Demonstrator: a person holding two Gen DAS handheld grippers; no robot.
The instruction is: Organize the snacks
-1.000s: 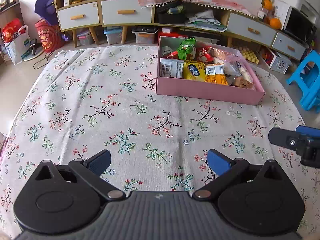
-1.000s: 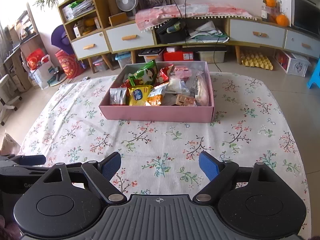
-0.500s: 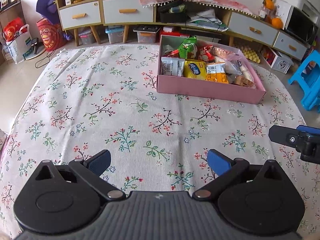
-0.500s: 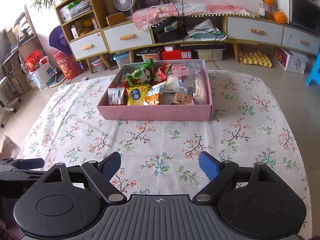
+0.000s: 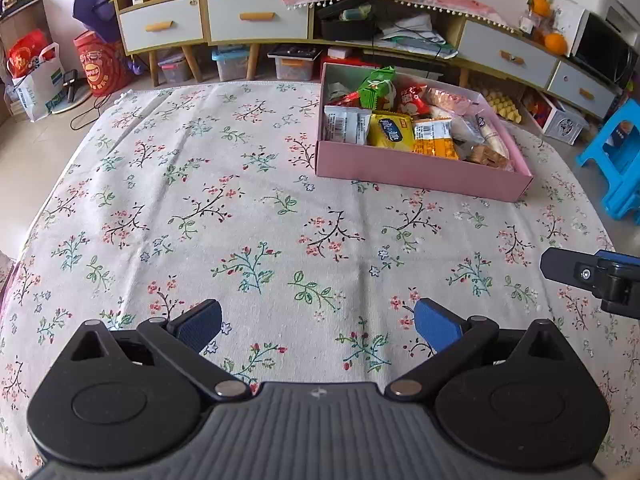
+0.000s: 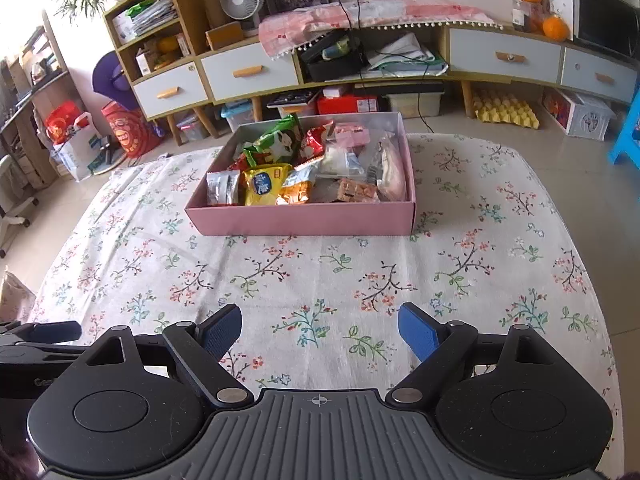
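Observation:
A pink box (image 5: 420, 168) (image 6: 304, 220) stands on the far half of the floral tablecloth (image 5: 200, 200) (image 6: 320, 272), packed with several snack packets. Among them are a yellow packet (image 5: 390, 132) (image 6: 262, 184), a green one (image 5: 376, 88) (image 6: 280, 140), a silver one (image 5: 346, 124) (image 6: 222, 188) and an orange one (image 5: 434, 142) (image 6: 296, 192). My left gripper (image 5: 318, 326) hovers open over bare cloth near the front edge, with nothing between its blue pads. My right gripper (image 6: 320, 330) is open too and holds nothing; a finger of it shows at the right edge of the left wrist view.
Behind the table runs a low cabinet (image 6: 248, 76) with drawers, storage bins and a red box under it. A blue plastic stool (image 5: 616, 160) stands off the table's right side. Bags (image 6: 76, 148) sit on the floor at the left.

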